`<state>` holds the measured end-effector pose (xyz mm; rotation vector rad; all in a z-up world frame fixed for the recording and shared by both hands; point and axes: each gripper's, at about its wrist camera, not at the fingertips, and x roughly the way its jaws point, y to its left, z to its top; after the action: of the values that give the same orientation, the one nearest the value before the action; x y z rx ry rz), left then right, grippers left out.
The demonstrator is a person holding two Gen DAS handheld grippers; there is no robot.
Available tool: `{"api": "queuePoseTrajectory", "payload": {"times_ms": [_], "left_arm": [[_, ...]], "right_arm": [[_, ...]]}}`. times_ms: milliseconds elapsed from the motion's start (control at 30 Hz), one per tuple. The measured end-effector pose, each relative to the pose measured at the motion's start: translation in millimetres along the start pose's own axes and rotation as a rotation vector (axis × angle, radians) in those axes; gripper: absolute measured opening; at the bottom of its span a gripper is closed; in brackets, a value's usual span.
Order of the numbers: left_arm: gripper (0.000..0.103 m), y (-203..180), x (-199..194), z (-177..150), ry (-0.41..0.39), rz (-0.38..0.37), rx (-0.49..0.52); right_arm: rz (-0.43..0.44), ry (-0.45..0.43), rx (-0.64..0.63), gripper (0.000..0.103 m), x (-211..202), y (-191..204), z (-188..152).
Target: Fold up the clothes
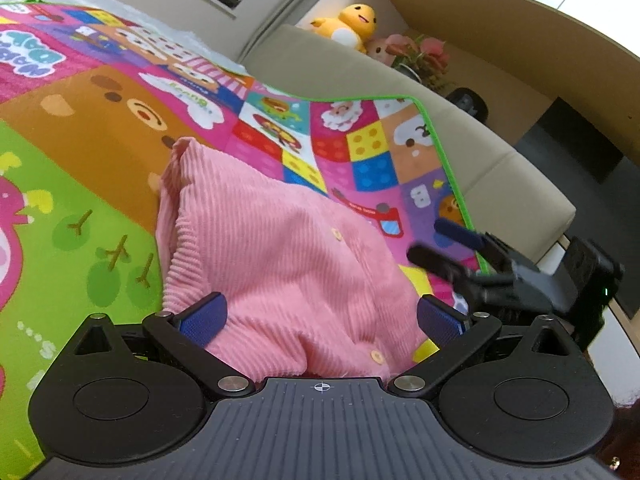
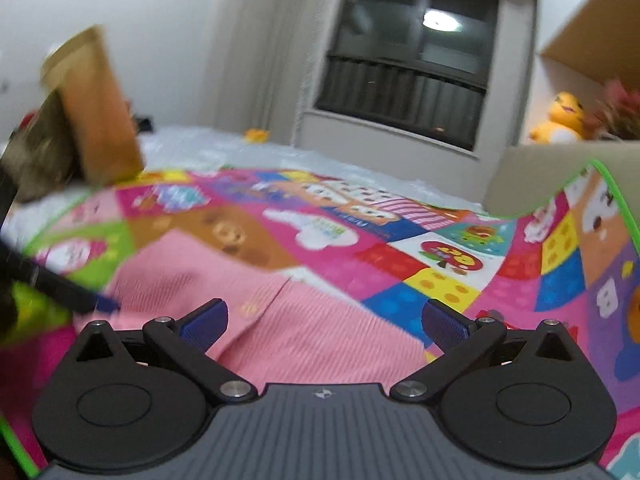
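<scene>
A bright cartoon play mat (image 1: 100, 128) with a green edge is covering the surface, its patchwork of bears, blocks and little trees running from the left side across to a beige sofa (image 1: 460, 128) that is lying along its right border. In the right wrist view a brown cardboard box (image 2: 96, 112) is standing at the far left, a dark window (image 2: 412, 64) is sitting in the middle of the back wall, and a yellow plush toy (image 2: 560, 118) is resting at the far right beside some pink flowers (image 1: 424, 54) on a shelf behind the sofa. A pink ribbed cardigan (image 1: 280, 248) is lying on the mat, partly folded into a rumpled bundle, its pale buttons (image 1: 337, 233) showing along the front placket and a sleeve end bunching up at the left. The left tool (image 1: 320, 320) is hanging just over the near edge of the cardigan with its blue pads (image 1: 204, 318) spread wide apart and gripping nothing. The right tool (image 2: 324, 322) is hovering over the cardigan's right part, its jaws likewise wide open and empty; in the left wrist view it is showing at the right edge (image 1: 448, 246), above the mat's border.
</scene>
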<state>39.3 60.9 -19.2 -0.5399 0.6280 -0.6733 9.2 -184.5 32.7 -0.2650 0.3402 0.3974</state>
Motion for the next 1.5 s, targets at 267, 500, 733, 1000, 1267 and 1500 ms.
{"api": "queuePoseTrajectory", "payload": {"times_ms": [267, 500, 733, 1000, 1267, 1500], "left_arm": [[0.103, -1, -11, -5, 0.013, 0.019, 0.014], [0.103, -39, -9, 32, -0.057, -0.022, 0.149], [0.103, -15, 50, 57, -0.002, 0.173, 0.116], [0.103, -3, 63, 50, 0.034, 0.246, 0.153], [0.103, -4, 64, 49, 0.038, 0.251, 0.167], [0.103, -7, 62, 48, 0.028, 0.262, 0.166]], "right_arm": [[-0.045, 0.13, -0.206, 0.103, 44, 37, -44], [0.013, 0.161, -0.107, 0.103, 34, 13, -27], [-0.167, 0.115, 0.066, 0.103, 41, -38, -8], [-0.239, 0.24, 0.116, 0.103, 87, -68, -39], [-0.151, 0.153, 0.098, 0.103, 49, -61, -30], [-0.068, 0.212, 0.044, 0.103, 50, -44, -50]]}}
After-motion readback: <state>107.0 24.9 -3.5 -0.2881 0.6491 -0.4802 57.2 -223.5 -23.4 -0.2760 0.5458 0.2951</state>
